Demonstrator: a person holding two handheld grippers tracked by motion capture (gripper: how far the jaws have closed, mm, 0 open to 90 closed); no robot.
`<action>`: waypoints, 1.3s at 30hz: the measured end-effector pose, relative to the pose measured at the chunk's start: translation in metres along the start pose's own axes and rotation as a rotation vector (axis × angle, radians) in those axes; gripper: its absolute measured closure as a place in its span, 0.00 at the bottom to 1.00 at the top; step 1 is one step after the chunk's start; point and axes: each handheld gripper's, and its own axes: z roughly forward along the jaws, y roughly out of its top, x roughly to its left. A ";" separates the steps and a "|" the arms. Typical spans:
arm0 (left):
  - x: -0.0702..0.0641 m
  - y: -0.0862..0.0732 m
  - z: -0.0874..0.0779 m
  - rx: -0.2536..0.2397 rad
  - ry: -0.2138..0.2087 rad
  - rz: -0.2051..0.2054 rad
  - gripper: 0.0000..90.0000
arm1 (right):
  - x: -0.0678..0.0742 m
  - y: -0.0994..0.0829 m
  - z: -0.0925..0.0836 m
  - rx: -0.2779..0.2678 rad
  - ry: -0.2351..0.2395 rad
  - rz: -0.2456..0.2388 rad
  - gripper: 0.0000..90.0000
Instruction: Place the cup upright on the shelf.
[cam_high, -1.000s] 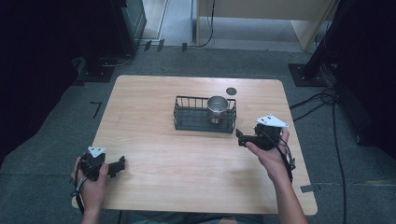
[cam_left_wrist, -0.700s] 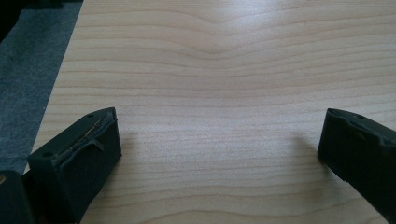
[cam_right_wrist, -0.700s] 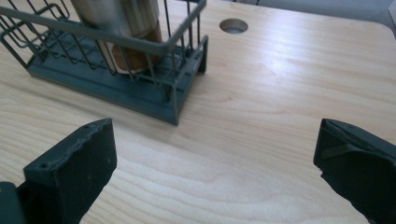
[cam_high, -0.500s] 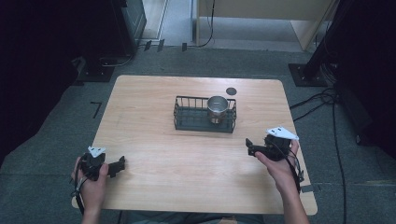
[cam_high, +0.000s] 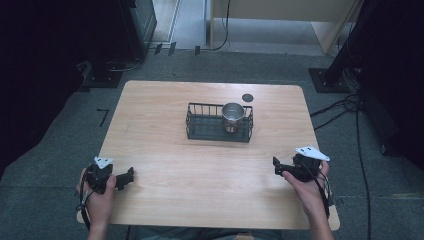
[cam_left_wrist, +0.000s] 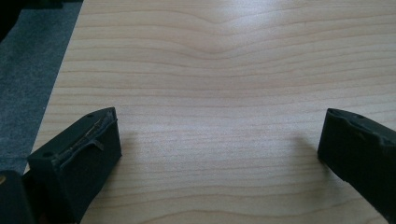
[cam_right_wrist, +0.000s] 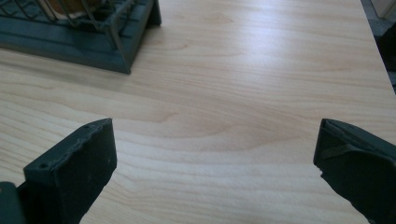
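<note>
- The bench (cam_high: 165, 115) is a pale wood top, bare apart from a few things near its middle and far side.
- The wire basket (cam_high: 220, 122) sits just past the centre of the bench, towards 12 o'clock from the person. It looks like stiff dark metal wire, rigid and fairly light; its near corner shows in the right gripper view (cam_right_wrist: 116, 46).
- The metal cup (cam_high: 233, 116) stands upright inside the basket, at its 3 o'clock end. I judge it hard, smooth and somewhat slippery, light and not fragile; the rim looks the best hold, one jaw inside and one outside, since the basket wires fence in its sides.
- A small dark disc (cam_high: 247, 97) lies on the bench just beyond the basket, at about 1 o'clock from it.
- The right tongs (cam_high: 278, 166) rest low at 4 o'clock from the basket, well apart from it, jaws spread wide and empty.
- The left tongs (cam_high: 129, 175) sit at 7 o'clock near the bench edge, jaws likewise wide apart, holding nothing.
</note>
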 end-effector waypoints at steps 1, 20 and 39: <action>0.000 0.000 0.000 0.000 0.000 0.000 0.00 | -0.002 -0.002 0.000 0.003 -0.004 0.002 0.00; 0.000 0.000 0.000 0.000 0.000 0.000 0.00 | -0.032 -0.044 -0.008 0.059 -0.081 0.051 0.00; 0.000 0.000 0.000 0.000 0.000 0.000 0.00 | -0.046 -0.071 -0.013 0.110 -0.158 0.049 0.00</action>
